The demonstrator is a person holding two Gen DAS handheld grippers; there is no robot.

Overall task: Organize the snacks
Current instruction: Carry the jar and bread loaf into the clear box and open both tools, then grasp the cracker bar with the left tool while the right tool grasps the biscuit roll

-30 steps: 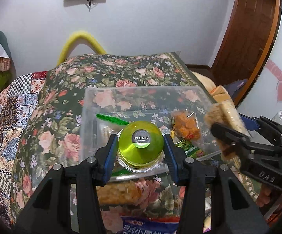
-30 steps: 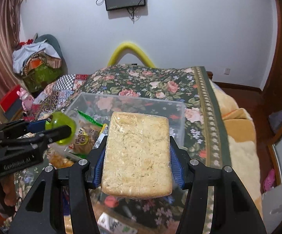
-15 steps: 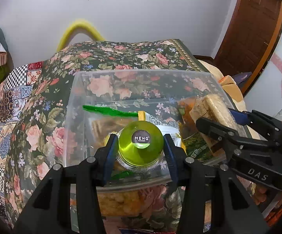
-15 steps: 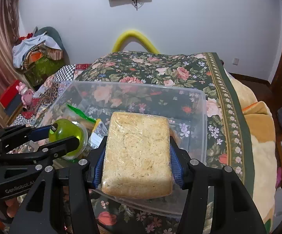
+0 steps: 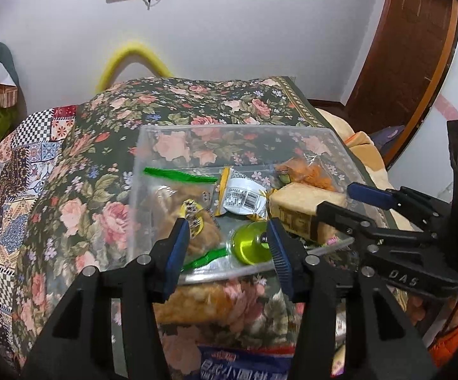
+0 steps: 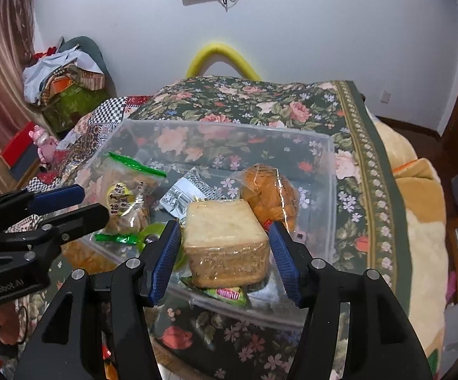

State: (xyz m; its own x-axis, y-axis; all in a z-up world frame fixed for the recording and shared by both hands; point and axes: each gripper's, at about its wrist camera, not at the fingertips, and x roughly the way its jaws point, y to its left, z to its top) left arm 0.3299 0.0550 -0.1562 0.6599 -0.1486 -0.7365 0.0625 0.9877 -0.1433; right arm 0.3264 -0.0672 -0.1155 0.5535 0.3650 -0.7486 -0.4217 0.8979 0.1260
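A clear plastic bin [image 5: 229, 129] [image 6: 229, 125] stands on the floral bedspread and holds several snack packs. My left gripper [image 5: 227, 224] hangs over its near edge with jaws opening. The green jelly cup [image 5: 249, 243] lies tipped in the bin beside the right finger, and the left pad stands clear of it. My right gripper [image 6: 224, 226] is opening too. The wrapped cake block [image 6: 225, 237] rests in the bin between its pads, with a thin gap on each side. Each gripper also shows in the other view: the left gripper [image 6: 80, 204] and the right gripper [image 5: 349, 202].
In the bin lie a green-zip cookie bag [image 6: 127, 202], a white and yellow packet [image 6: 190, 196] and an orange snack bag [image 6: 270, 193]. In front of the bin lie a wrapped pastry [image 5: 197, 300] and a blue bag [image 5: 244, 361]. The bedspread drops away on the right.
Both grippers came in over the bin and spread their jaws. The jelly cup left the left pads and tipped into the bin. The cake block settled down out of the right grip.
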